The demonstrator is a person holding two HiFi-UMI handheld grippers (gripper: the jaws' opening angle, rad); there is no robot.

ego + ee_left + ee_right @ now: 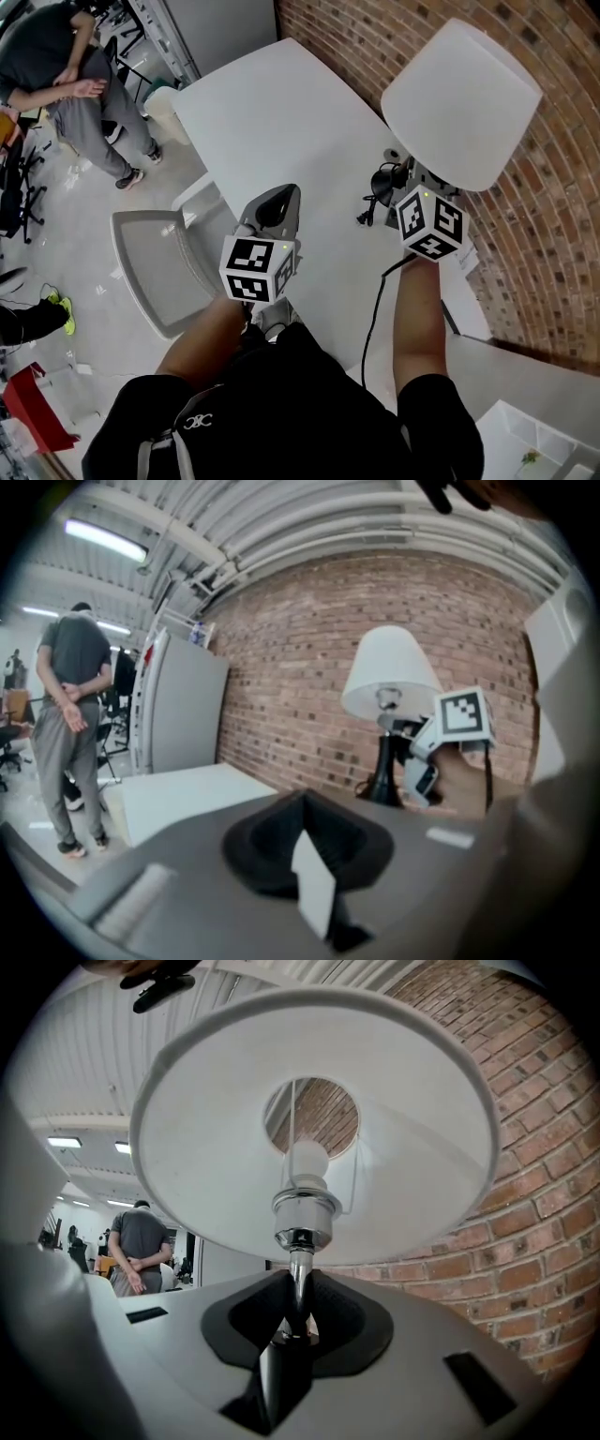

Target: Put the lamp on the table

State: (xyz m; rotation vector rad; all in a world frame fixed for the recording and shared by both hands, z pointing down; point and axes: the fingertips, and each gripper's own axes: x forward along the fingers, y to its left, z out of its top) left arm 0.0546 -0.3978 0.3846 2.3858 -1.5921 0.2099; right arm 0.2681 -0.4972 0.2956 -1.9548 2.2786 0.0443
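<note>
The lamp has a white cone shade (459, 103) and a black base (384, 178) that is down at the white table (281, 112), close to the brick wall. My right gripper (417, 178) is under the shade, shut on the lamp's thin chrome stem (298, 1274). In the right gripper view the stem runs up between the jaws to the socket and bulb. My left gripper (279, 199) hovers over the table's near edge, left of the lamp, shut on nothing. The left gripper view shows the lamp (389, 682) and the right gripper (422, 752) ahead.
The lamp's black cable (375, 309) runs off the table's near edge, its plug (367, 217) lying beside the base. A grey chair (164, 267) stands left of the table. A person (75, 84) stands at far left. A white bin (534, 441) is at lower right.
</note>
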